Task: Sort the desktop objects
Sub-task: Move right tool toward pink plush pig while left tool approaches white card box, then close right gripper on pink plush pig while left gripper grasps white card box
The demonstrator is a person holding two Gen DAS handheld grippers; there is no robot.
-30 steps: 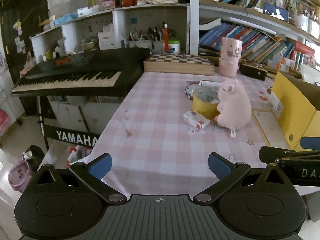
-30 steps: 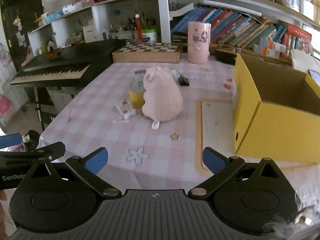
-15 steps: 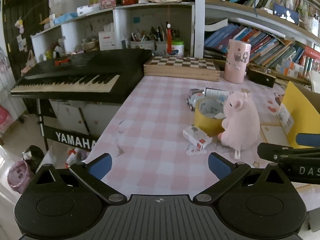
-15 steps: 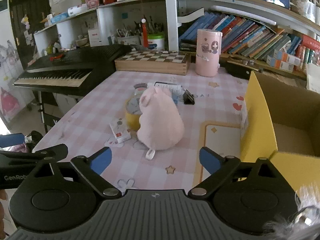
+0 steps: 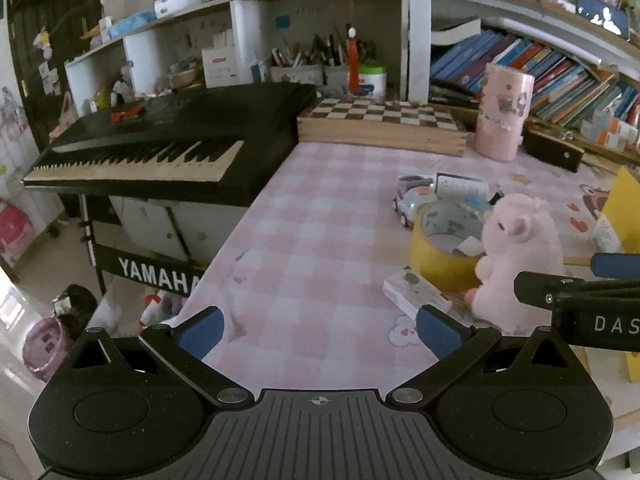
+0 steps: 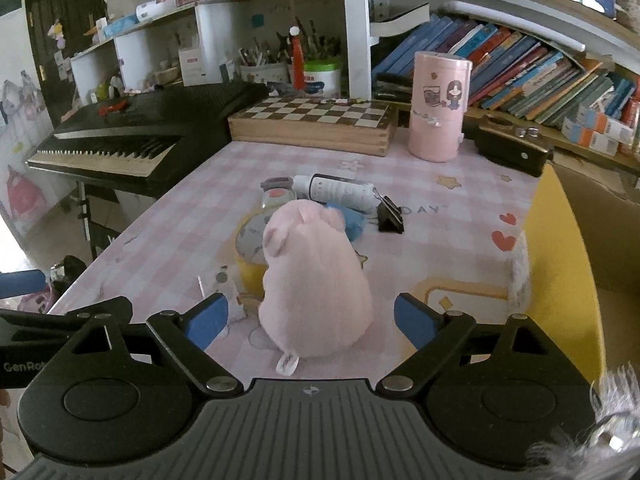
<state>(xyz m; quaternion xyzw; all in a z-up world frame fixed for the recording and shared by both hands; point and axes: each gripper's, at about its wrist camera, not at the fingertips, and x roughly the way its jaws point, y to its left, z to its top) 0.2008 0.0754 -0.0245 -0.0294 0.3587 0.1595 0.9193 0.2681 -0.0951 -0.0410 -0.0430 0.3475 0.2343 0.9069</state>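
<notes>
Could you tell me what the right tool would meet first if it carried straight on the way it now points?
Most likely the pink plush toy, which sits centred between the open right tool.

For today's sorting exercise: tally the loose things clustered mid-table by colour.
Pink: 1, round plush toy
Yellow: 1, wide tape roll
White: 2, lying bottle, small flat box
Black: 1, binder clip
Pale: 1, toy car
Total: 6

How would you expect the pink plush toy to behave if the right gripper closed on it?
The pink plush toy looks soft, so it would probably squash. Likely light for its size. Its rounded, upright body might tip against the yellow tape roll if nudged.
</notes>
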